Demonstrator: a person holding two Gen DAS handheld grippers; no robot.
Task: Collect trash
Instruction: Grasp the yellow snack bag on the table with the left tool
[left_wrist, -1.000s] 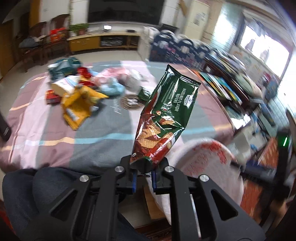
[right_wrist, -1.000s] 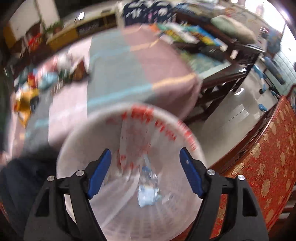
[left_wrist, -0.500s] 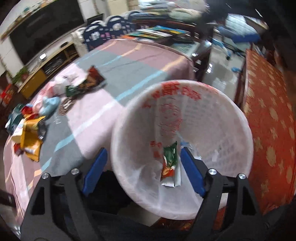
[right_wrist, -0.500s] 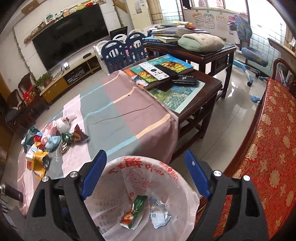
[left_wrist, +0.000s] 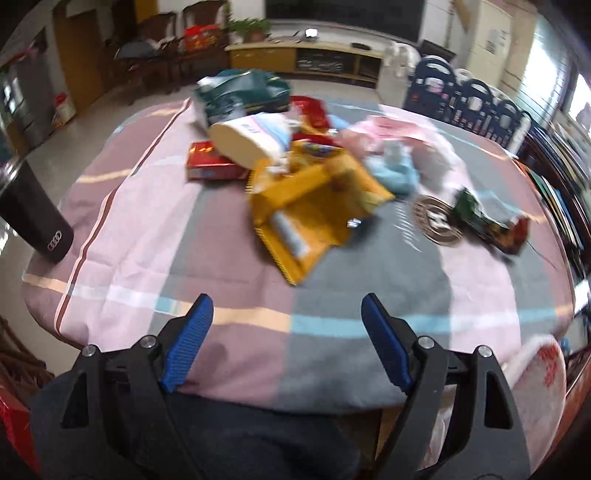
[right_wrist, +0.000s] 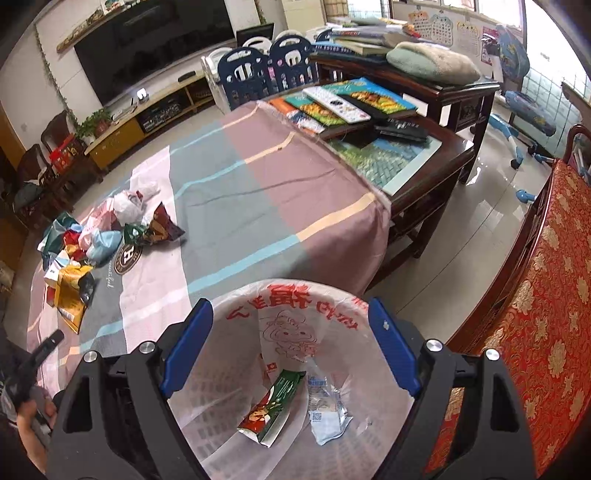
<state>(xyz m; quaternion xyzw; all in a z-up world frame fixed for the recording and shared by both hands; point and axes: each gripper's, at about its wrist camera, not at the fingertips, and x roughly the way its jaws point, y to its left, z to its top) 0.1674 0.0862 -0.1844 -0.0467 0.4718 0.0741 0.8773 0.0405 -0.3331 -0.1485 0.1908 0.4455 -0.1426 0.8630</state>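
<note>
Ahead of the open left gripper (left_wrist: 284, 314): a table under a striped cloth (left_wrist: 122, 236), bearing a heap of wrappers (left_wrist: 295, 147). Nearest the tongs in that heap, a yellow bag (left_wrist: 310, 218); further off, a red box (left_wrist: 207, 166), a white tub (left_wrist: 251, 138) and a green bag (left_wrist: 240, 92), blurred, perhaps overlapping. Off to the right, a dark green wrapper (left_wrist: 480, 218).

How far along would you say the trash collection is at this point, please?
Early on. Done: a green wafer wrapper and a clear wrapper lie in the lined bin. In hand: nothing; the left hand-held gripper and right hand-held gripper are both open and empty. Left: the pile of wrappers on the tablecloth.
</note>
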